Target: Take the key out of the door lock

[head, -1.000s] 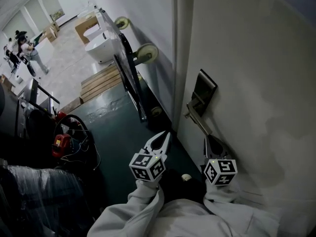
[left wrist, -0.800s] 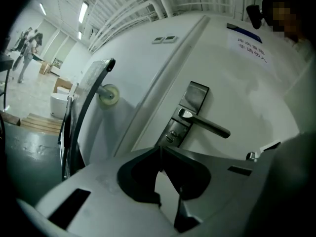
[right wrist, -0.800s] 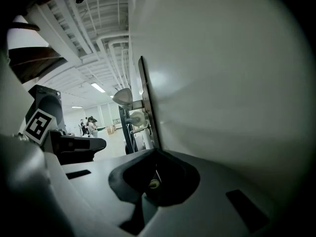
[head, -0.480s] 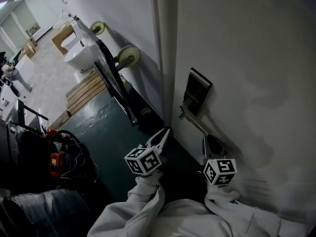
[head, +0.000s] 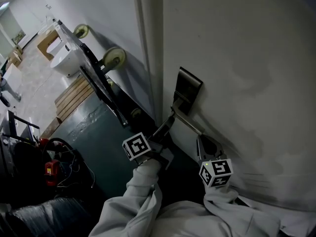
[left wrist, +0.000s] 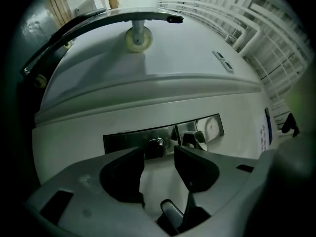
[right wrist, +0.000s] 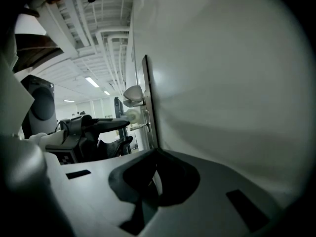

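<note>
I'm lining up the left gripper (left wrist: 159,152) on the lock plate (left wrist: 126,140). Its jaws have just been opening and are standing wide, gripping nothing. The key (left wrist: 156,145) is sitting between the tips, still seated in the plate. The right gripper (right wrist: 157,155) is closed and empty, near the plate. Grab and pull-out are still pending.

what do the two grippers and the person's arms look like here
The left gripper and right gripper have pale grey bodies tapering to dark pads; each carries a white cube with black square markers. Loose light grey sleeves cover the arms. The left gripper's jaws have just been opening, a small metal stub on the lock plate showing between them.
</note>
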Demonstrator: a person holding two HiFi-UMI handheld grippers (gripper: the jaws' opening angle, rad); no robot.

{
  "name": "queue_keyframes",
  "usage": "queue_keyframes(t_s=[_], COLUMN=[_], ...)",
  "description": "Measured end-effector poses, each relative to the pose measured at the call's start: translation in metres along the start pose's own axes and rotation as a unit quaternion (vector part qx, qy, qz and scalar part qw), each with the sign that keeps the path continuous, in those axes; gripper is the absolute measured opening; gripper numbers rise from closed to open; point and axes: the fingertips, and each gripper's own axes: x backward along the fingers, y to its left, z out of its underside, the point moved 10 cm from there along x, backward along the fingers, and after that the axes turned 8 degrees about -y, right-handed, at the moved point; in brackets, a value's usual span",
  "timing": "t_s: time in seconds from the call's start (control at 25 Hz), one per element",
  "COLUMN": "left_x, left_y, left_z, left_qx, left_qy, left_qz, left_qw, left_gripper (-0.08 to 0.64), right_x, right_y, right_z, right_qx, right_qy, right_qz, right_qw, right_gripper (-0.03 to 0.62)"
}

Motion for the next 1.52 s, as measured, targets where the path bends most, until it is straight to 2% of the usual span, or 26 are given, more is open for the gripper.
queue_keyframes(t_s=[0.12, 0.4, 0.56, 0.76, 1.08, 1.32, 1.52], left_x=[-0.012, -0.023, -0.028, -0.032, -0.03, -0.031, -0.028], left_y=[-0.001, 0.007, 0.01, 0.004, 0.004, 0.003, 0.004], left_z=[0.0, -0.004, -0.003, -0.002, 0.0, 0.0, 0.001], left_qx=[0.017, 0.013, 0.017, 0.027, 0.034, 0.075, 0.089], left_qy=[0.004, 0.016, 0.02, 0.016, 0.007, 0.005, -0.003], left_qz=[0.01, -0.021, -0.03, -0.002, -0.016, -0.023, -0.04], left_qw=[0.9998, 0.9996, 0.9992, 0.9995, 0.9993, 0.9969, 0.9952], left_gripper=[0.172, 0.167, 0.115, 0.032, 0.028, 0.028, 0.028], right_x=[-0.003, -0.01, -0.015, -0.019, -0.025, -0.024, -0.022], right_y=[-0.001, -0.003, -0.008, -0.011, -0.005, -0.005, -0.002], right_z=[-0.002, -0.005, -0.006, -0.008, -0.006, -0.005, -0.005], right_qx=[0.005, 0.01, 0.012, 0.011, 0.014, 0.016, 0.017], right_qy=[0.002, 0.008, 0.011, 0.014, 0.018, 0.021, 0.021], right_qz=[0.0, -0.006, -0.007, -0.01, -0.03, -0.037, -0.042], right_qw=[1.0, 1.0, 1.0, 1.0, 0.999, 0.999, 0.999], right_gripper=[0.052, 0.052, 0.052, 0.052, 0.052, 0.052, 0.052])
